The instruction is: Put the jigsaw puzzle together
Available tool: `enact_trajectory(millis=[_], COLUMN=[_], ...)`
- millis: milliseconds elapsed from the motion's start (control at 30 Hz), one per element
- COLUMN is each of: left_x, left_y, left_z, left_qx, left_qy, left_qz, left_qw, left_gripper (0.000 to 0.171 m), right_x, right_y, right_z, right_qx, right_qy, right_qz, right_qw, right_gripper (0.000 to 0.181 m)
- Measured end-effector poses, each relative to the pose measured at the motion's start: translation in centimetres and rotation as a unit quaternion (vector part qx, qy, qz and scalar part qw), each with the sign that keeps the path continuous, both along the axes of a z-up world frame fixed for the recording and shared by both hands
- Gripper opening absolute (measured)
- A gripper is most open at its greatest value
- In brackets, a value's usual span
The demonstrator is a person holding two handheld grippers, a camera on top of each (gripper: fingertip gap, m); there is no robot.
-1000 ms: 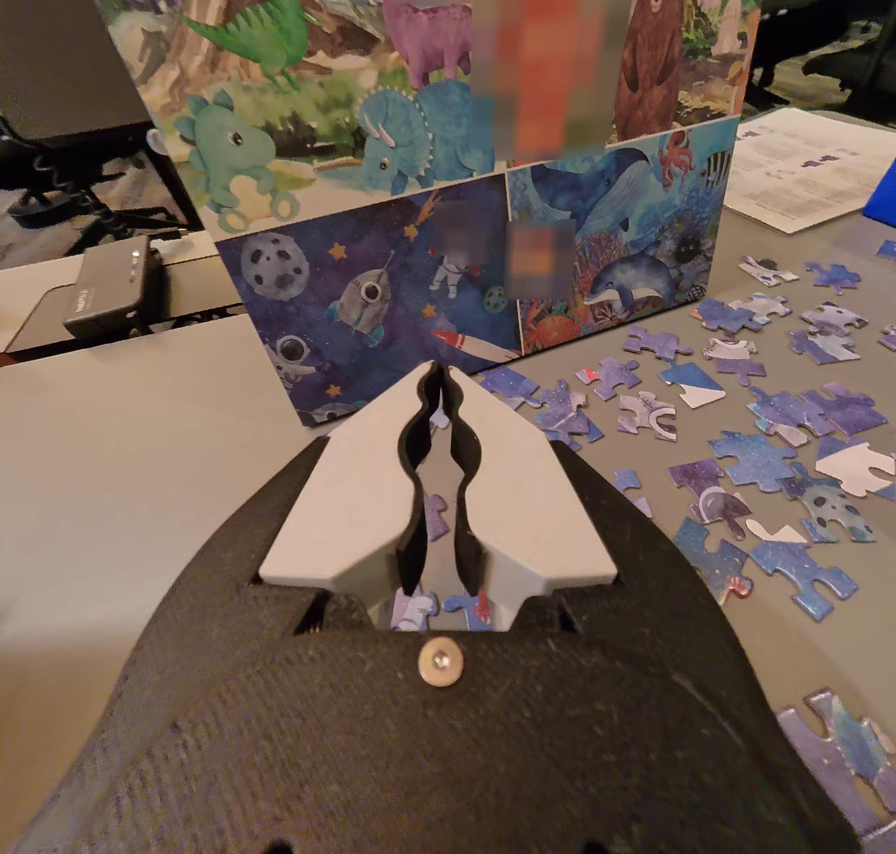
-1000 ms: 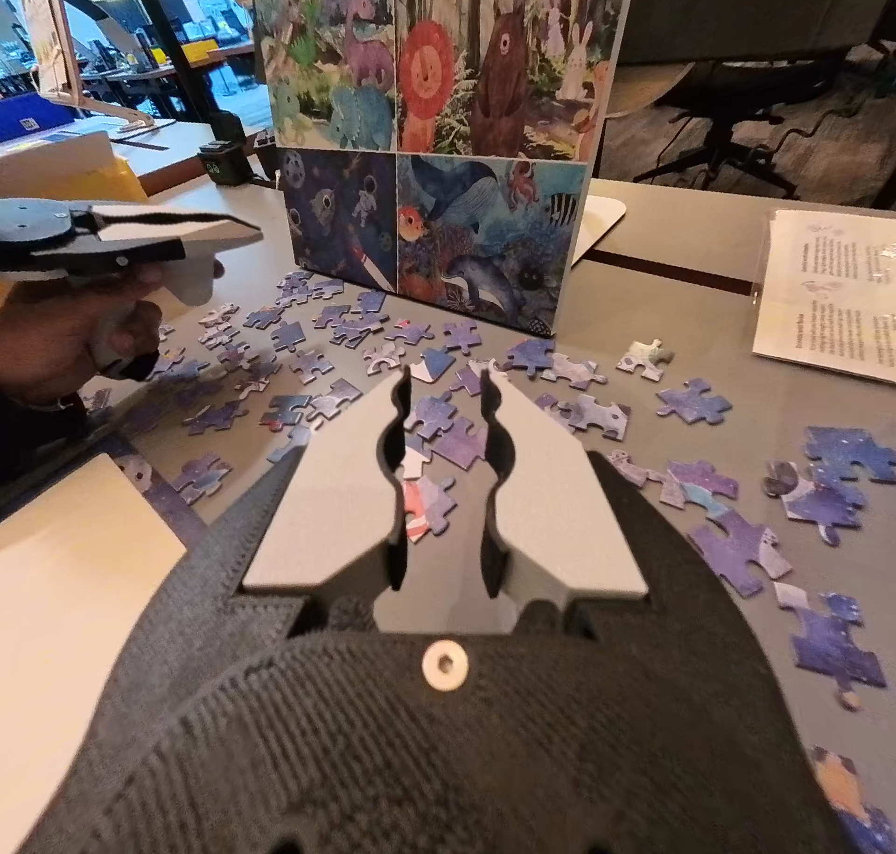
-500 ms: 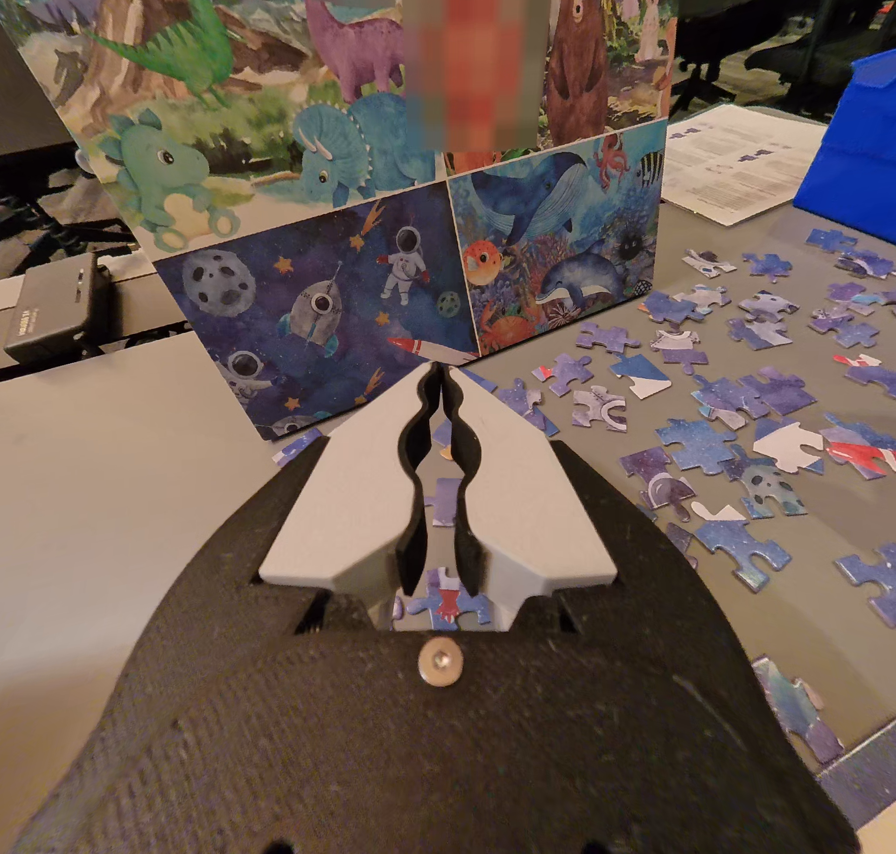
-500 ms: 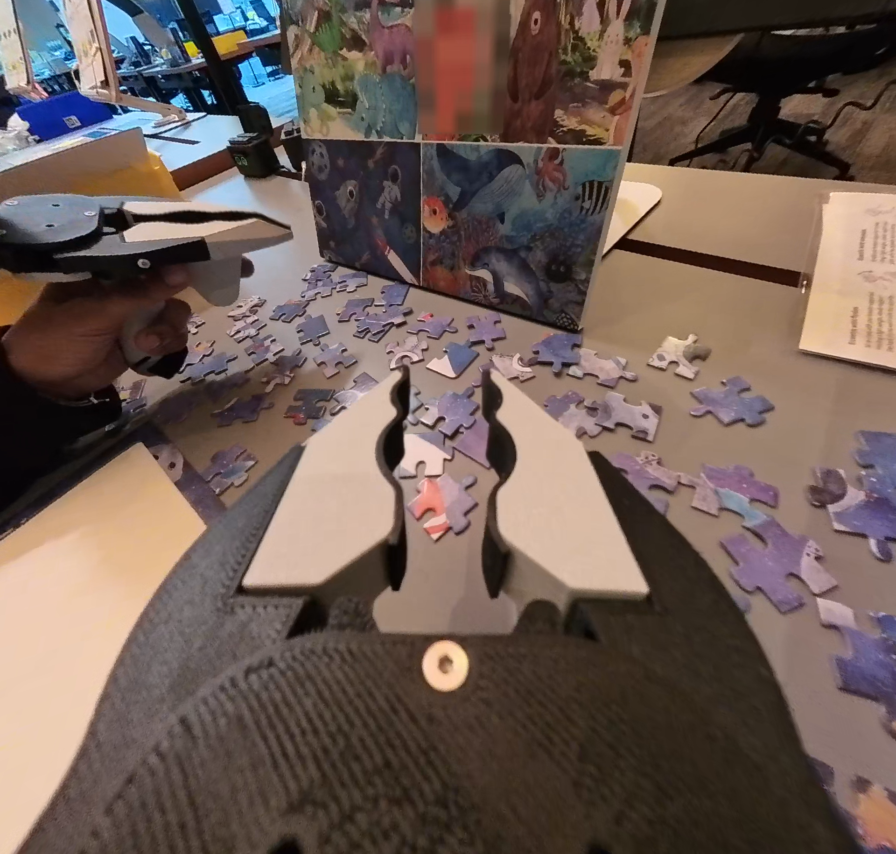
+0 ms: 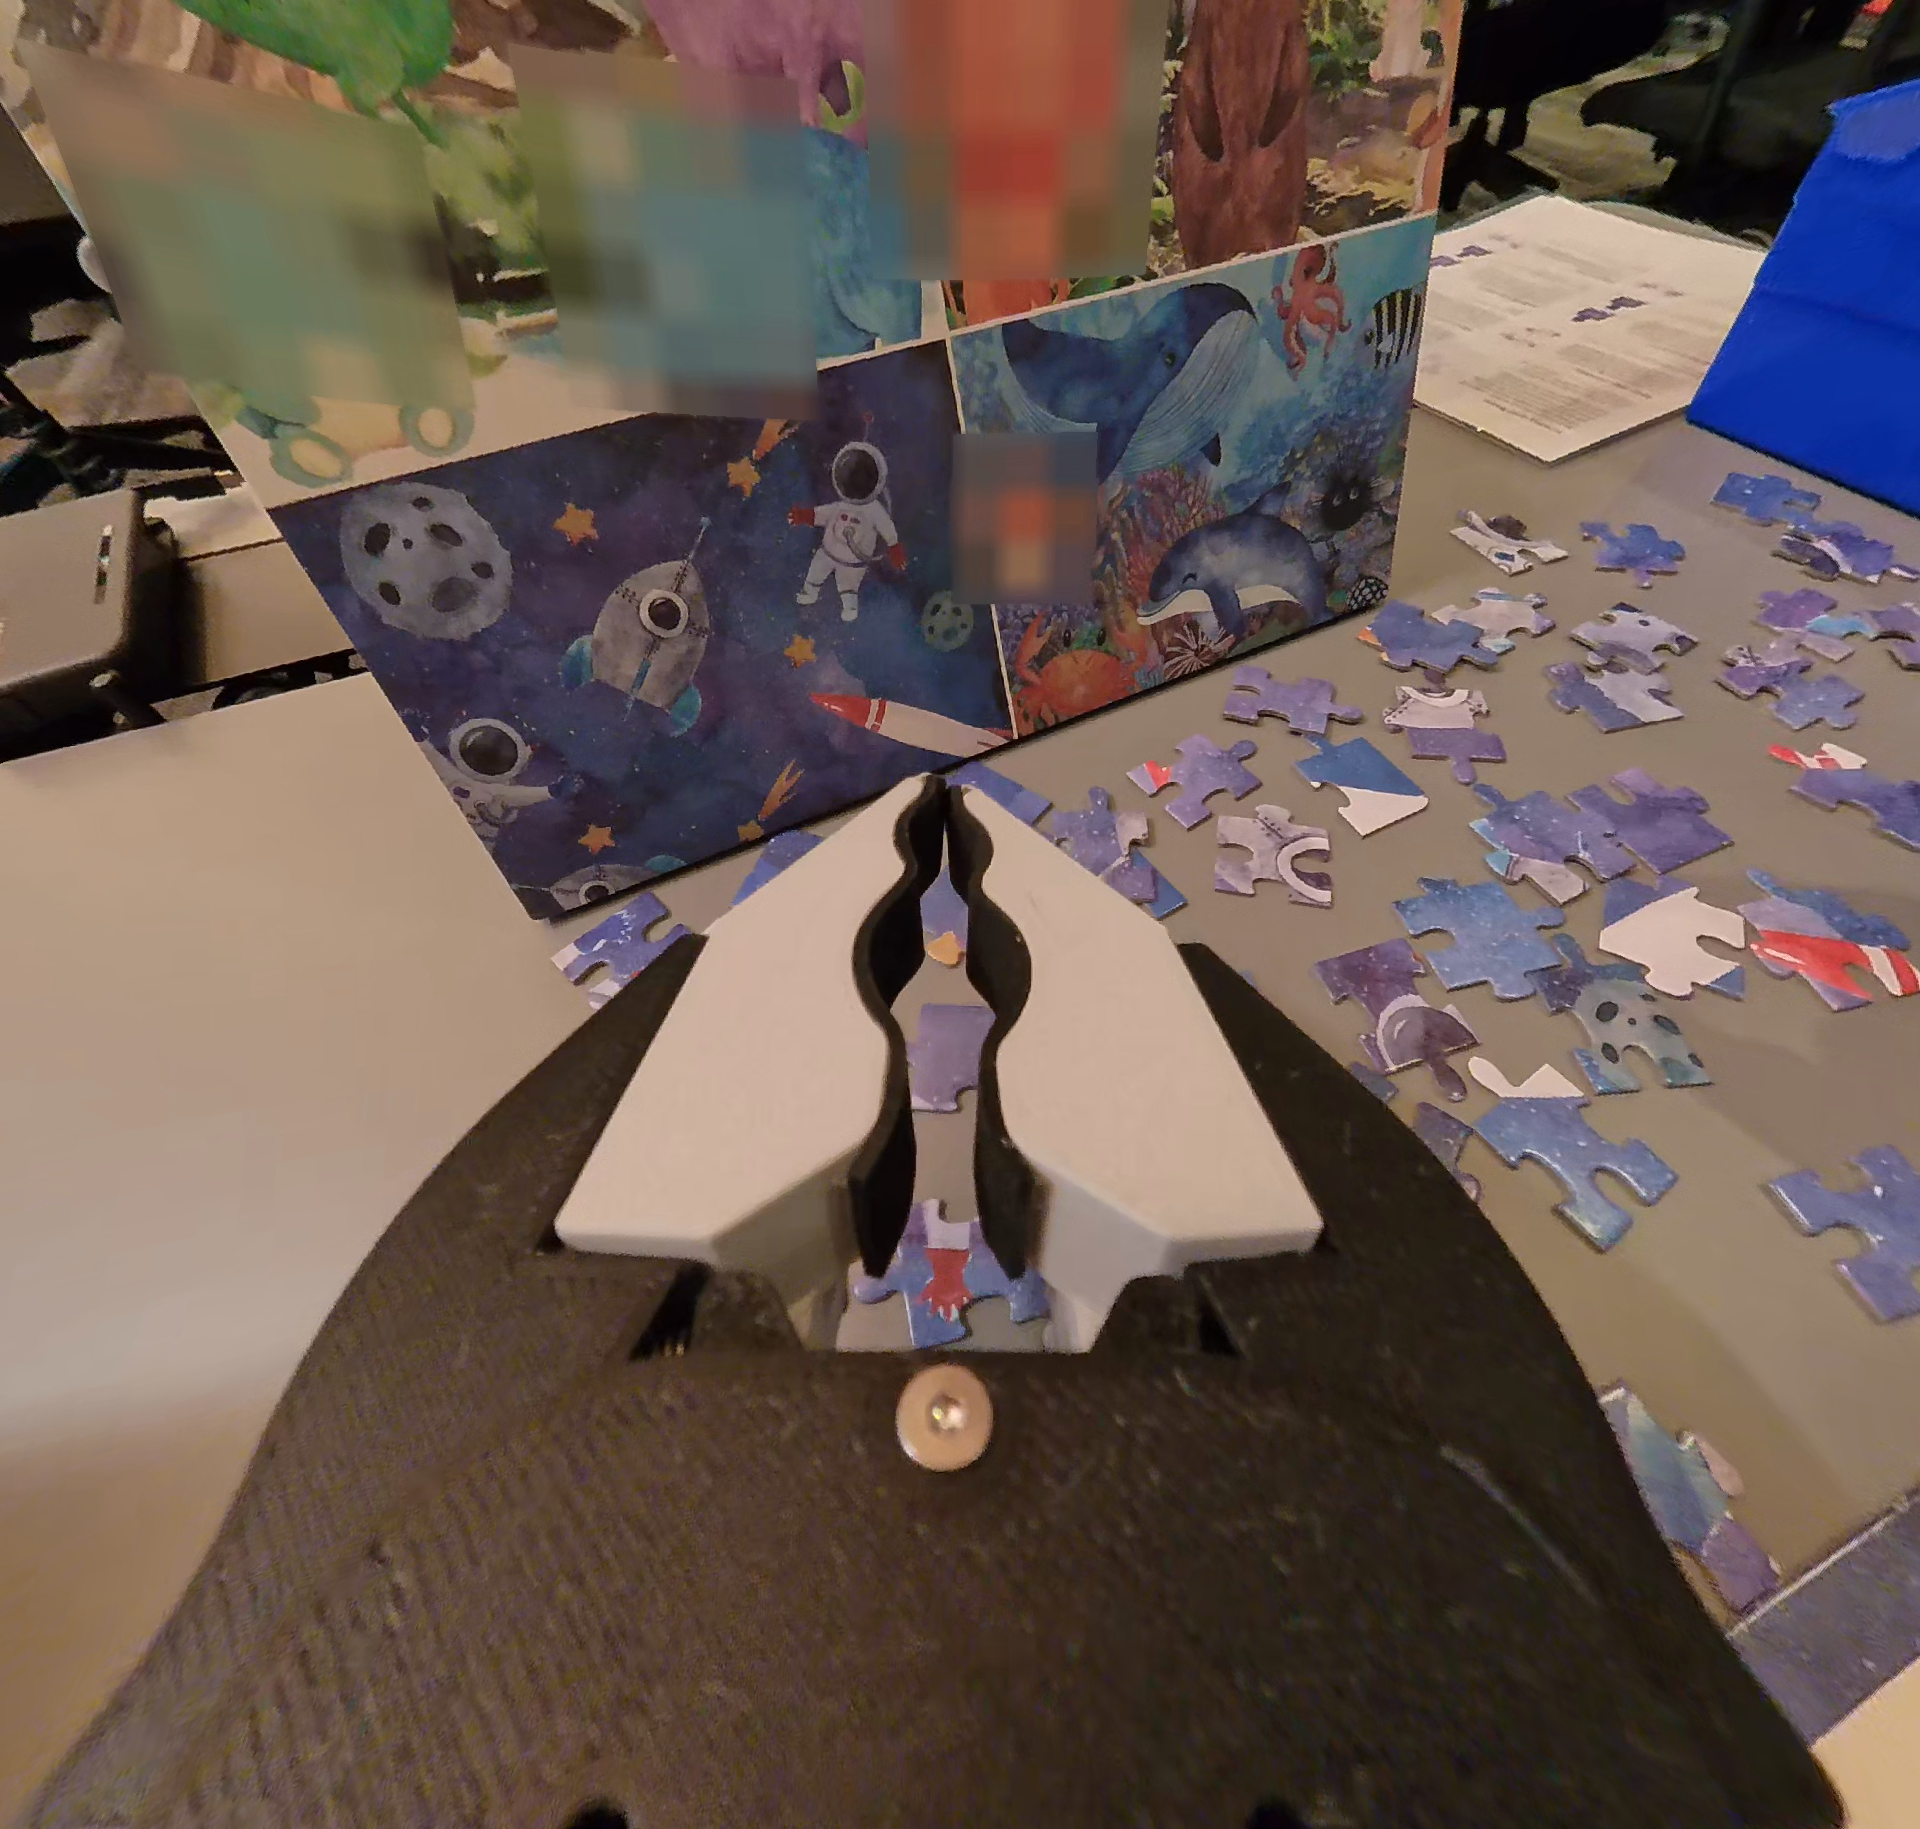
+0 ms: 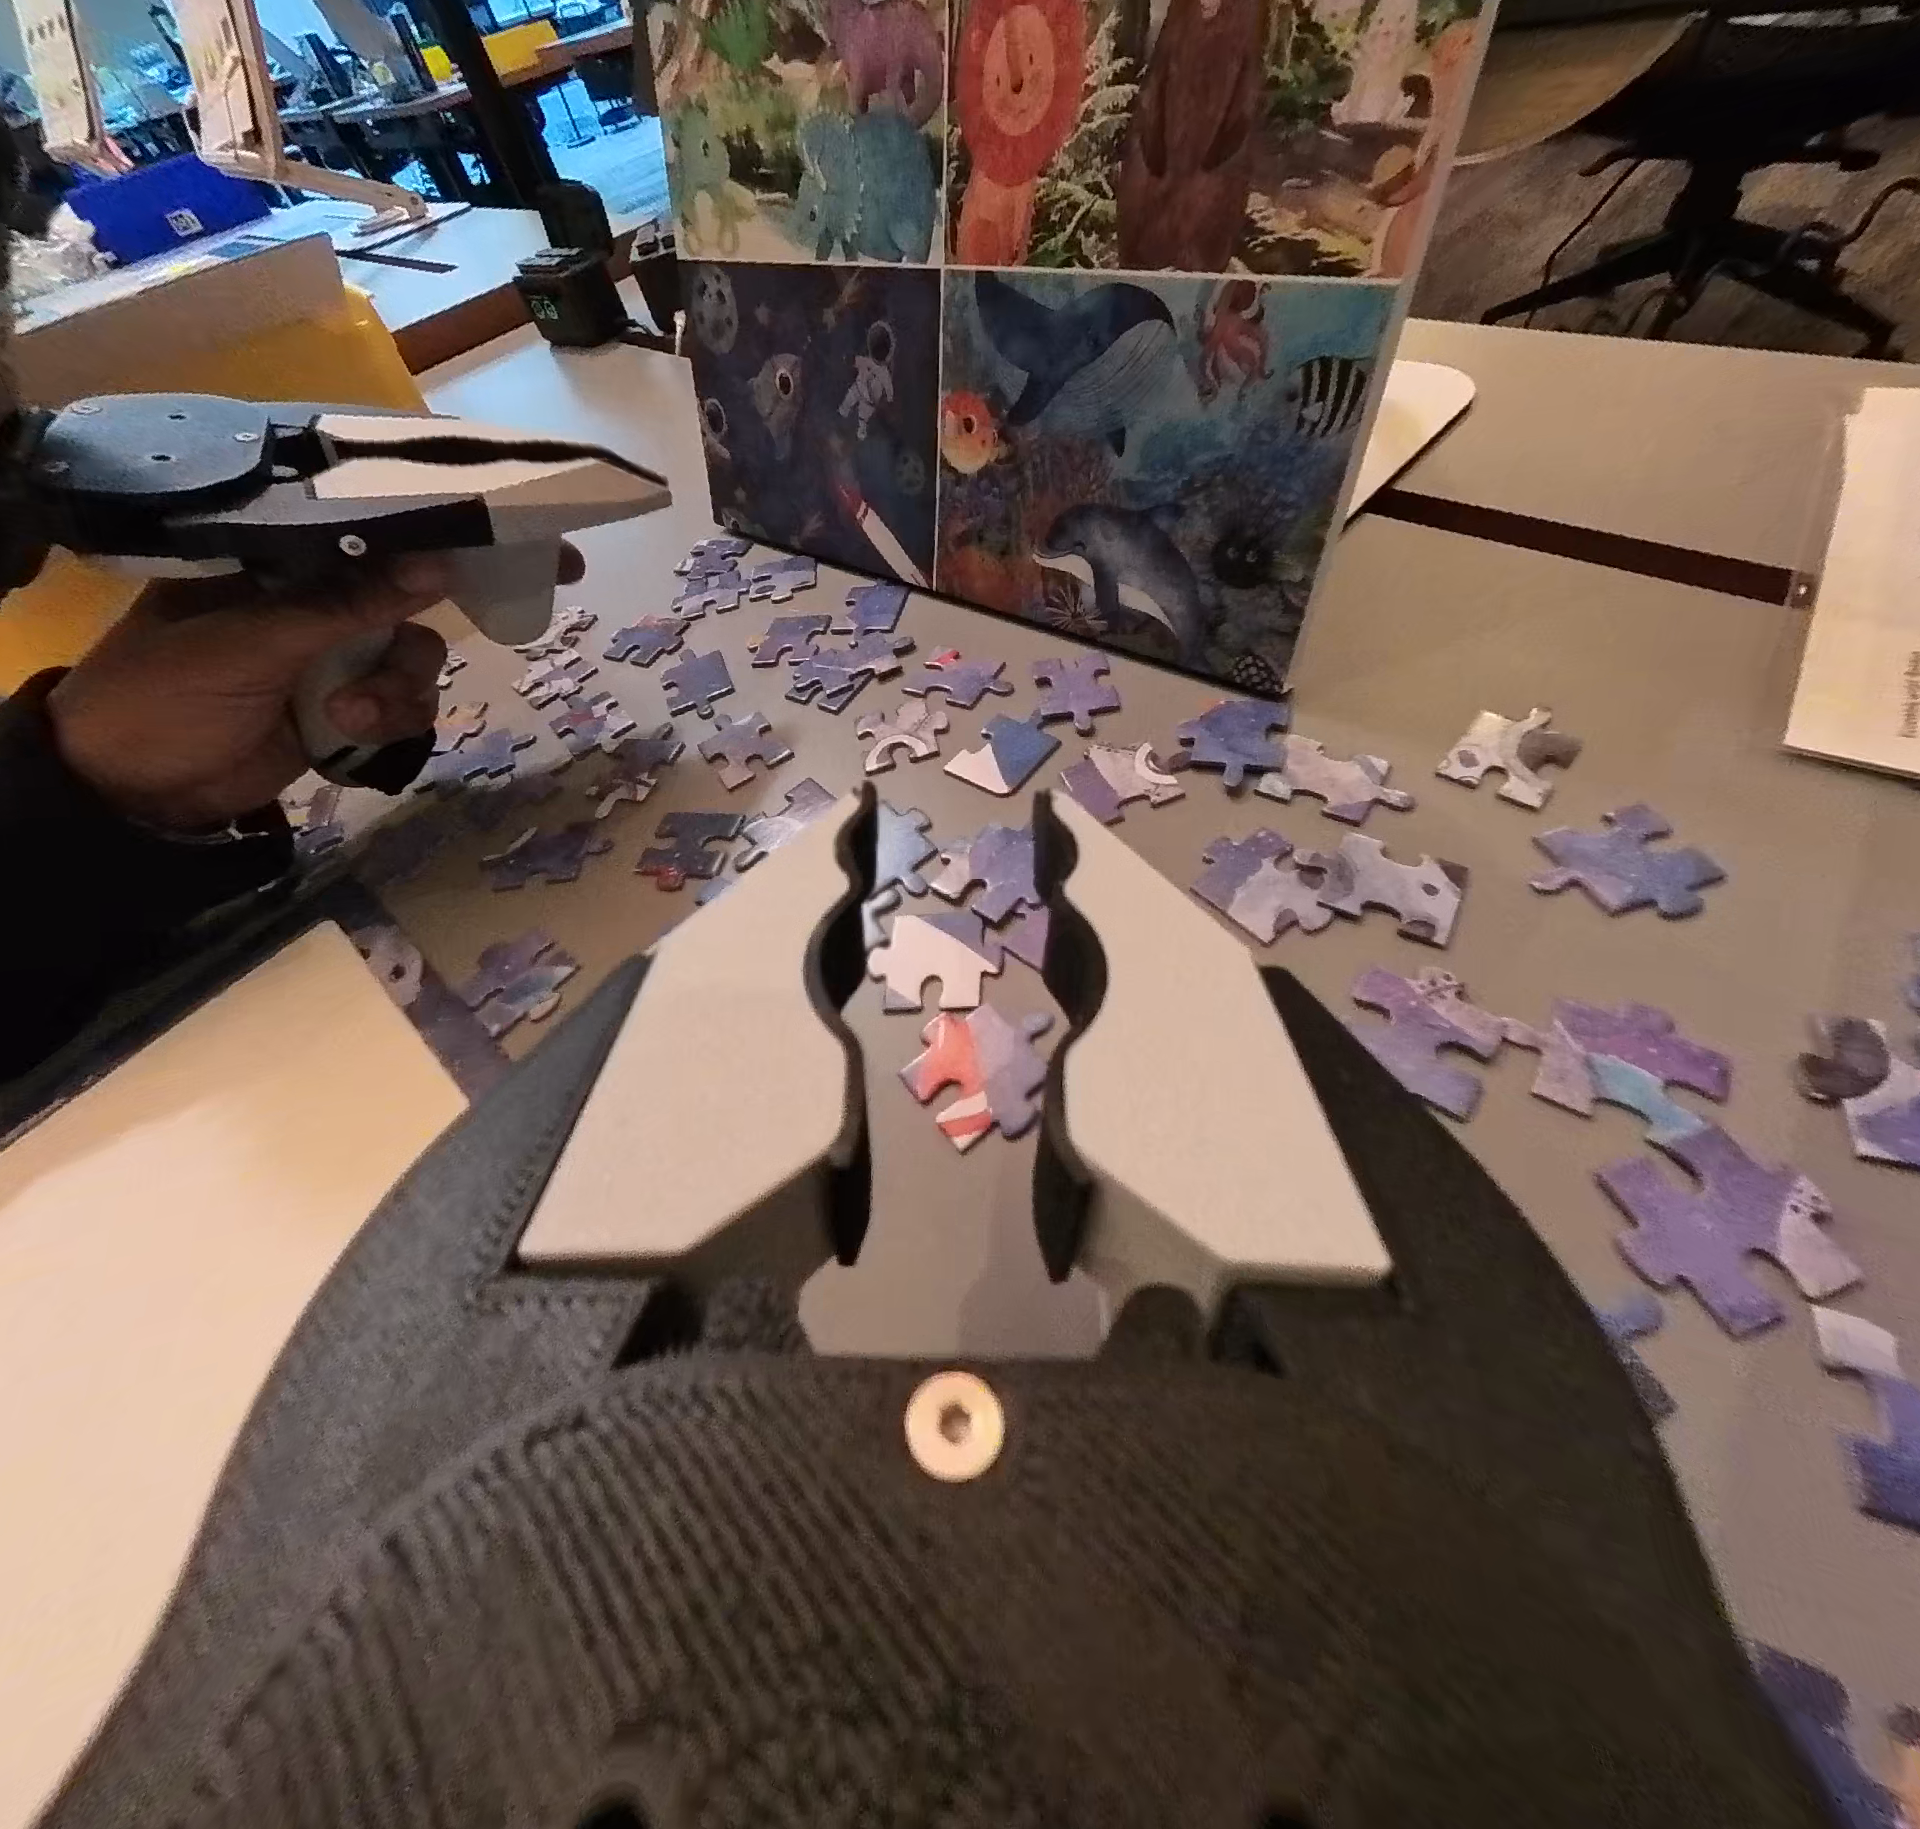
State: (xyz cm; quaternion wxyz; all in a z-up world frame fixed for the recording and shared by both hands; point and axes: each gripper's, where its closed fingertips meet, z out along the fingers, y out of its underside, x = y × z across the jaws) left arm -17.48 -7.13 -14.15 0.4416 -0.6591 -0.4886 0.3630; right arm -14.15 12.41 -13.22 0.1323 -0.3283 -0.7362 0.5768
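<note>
Many loose blue and purple jigsaw pieces lie scattered on the grey table in front of the upright picture box, which also shows in the right wrist view. My left gripper is shut with nothing between its tips and hovers over pieces near the box's foot. It also shows in the right wrist view, held by a hand. My right gripper is open and empty above a red, white and purple piece and a white-and-blue piece.
A printed sheet and a blue bin are at the far right; the sheet also shows in the right wrist view. A black device sits far left. A beige board lies near left. Office chairs stand beyond the table. Across from one pair of fingers to the other is roughly 20 cm.
My left gripper has swung rightward and nearer the box, bringing the blue bin into view. My right gripper has moved forward toward the box. Neither gripper has opened or shut.
</note>
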Motion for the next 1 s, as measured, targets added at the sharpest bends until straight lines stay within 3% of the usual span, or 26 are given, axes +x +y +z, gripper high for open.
enact_trajectory(millis=[267,333,467,533,600,733,867,1000], left_x=[0.3,1.4,5.6,6.0,4.5,0.6,-1.1,-2.3], left_y=[1.1,4.0,10.3,11.6,11.6,12.0,13.5,13.6], left_z=[-0.4,-0.5,0.3,-0.5,-2.1,-3.9,-5.8,-7.1], left_qx=[0.003,0.048,0.110,0.059,-0.034,-0.173,-0.175,-0.184], left_qy=[-0.011,-0.047,-0.103,-0.112,-0.129,-0.153,-0.218,-0.240], left_qz=[-0.028,-0.107,-0.283,-0.312,-0.289,-0.283,-0.306,-0.293], left_qw=[1.000,0.992,0.947,0.942,0.948,0.931,0.910,0.907], left_gripper=[0.000,0.000,0.013,0.021,0.023,0.030,0.038,0.045], right_x=[0.1,-0.2,-0.7,-0.7,-0.7,-0.9,-0.7,-0.3], right_y=[0.1,0.6,1.4,1.9,2.7,4.3,4.3,4.0], right_z=[0.3,0.1,-0.2,0.1,0.3,-1.4,-1.6,-0.5], right_qx=[0.019,0.040,0.063,0.056,0.062,0.133,0.140,0.114], right_qy=[0.019,0.023,0.028,0.027,0.029,0.038,0.034,0.042], right_qz=[-0.006,-0.020,-0.033,-0.035,-0.046,-0.069,-0.063,-0.058], right_qw=[1.000,0.999,0.997,0.997,0.997,0.988,0.988,0.991], right_gripper=[0.029,0.029,0.027,0.027,0.028,0.026,0.025,0.025])
